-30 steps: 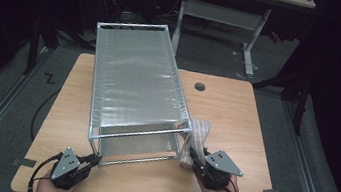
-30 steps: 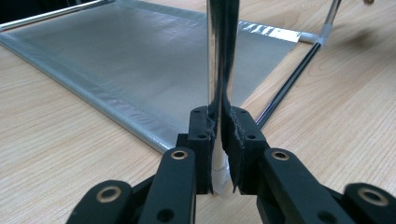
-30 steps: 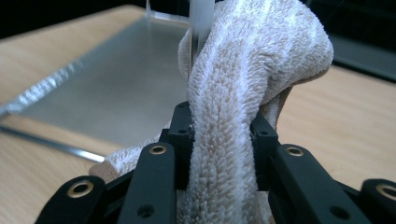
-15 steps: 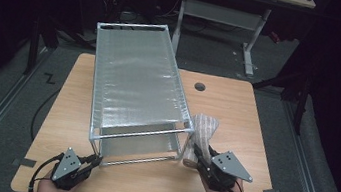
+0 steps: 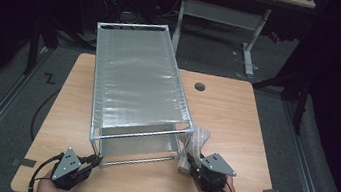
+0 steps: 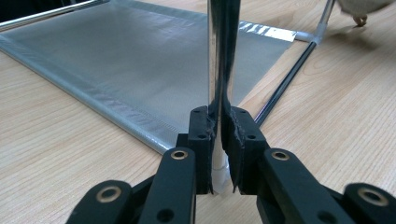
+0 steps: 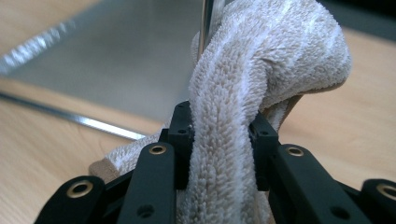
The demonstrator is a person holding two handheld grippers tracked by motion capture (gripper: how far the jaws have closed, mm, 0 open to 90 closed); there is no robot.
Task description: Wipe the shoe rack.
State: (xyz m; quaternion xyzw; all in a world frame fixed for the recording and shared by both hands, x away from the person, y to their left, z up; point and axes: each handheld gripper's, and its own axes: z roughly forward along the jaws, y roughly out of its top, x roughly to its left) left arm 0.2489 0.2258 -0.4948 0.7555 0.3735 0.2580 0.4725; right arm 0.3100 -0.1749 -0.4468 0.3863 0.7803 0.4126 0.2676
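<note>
- While the left gripper pinches the rack's near-left upright post, the rack stands on the wooden table, long axis running away from the person.
- Right gripper: jaws pressed on a folded white towel, which rises beside the rack's near-right corner.
- Surroundings: grey floor, dark room, a second table behind.

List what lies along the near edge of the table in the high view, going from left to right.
Left gripper, shut on the rack's near-left post → lower shelf of the metal rack → white towel → right gripper, shut on that towel.
</note>
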